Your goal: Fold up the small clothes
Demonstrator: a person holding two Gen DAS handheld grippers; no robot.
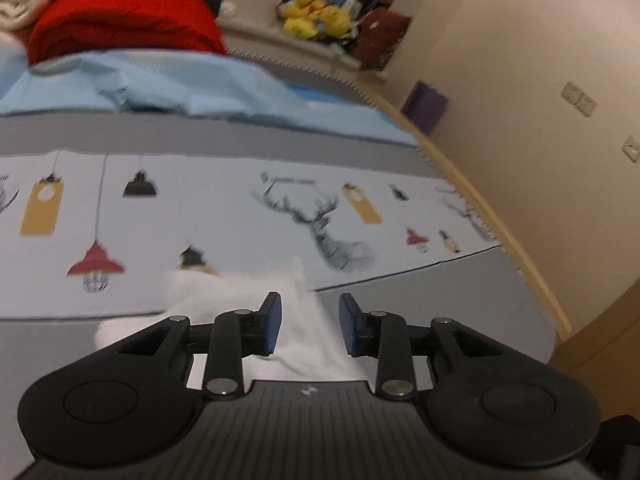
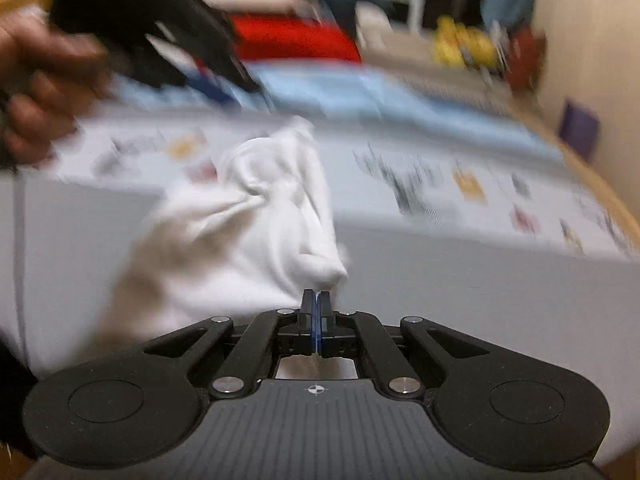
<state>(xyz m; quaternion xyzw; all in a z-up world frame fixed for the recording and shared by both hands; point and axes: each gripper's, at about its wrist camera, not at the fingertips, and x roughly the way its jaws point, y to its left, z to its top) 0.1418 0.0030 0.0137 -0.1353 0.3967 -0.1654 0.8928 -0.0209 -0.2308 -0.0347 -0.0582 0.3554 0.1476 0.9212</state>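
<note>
A small white garment (image 1: 240, 292) lies crumpled on the printed bed sheet (image 1: 240, 208). In the left wrist view my left gripper (image 1: 310, 320) is open just above it: the blue pads (image 1: 273, 324) stand apart and do not press on the cloth seen between them. In the right wrist view my right gripper (image 2: 316, 300) is shut on a bunched edge of the white garment (image 2: 256, 208), which stretches away up and to the left. The left gripper (image 2: 212, 88), blurred and held by a hand (image 2: 36, 92), hovers beyond the cloth's far end.
The sheet shows deer and lamp prints on grey. Behind it lie a light blue cloth (image 1: 180, 88), a red blanket (image 1: 120, 24), folded white fabric (image 1: 20, 0) and yellow plush toys (image 1: 316, 16). A wooden bed edge (image 1: 500, 220), a purple bag (image 1: 424, 106) and a wall (image 1: 540, 80) close the right side.
</note>
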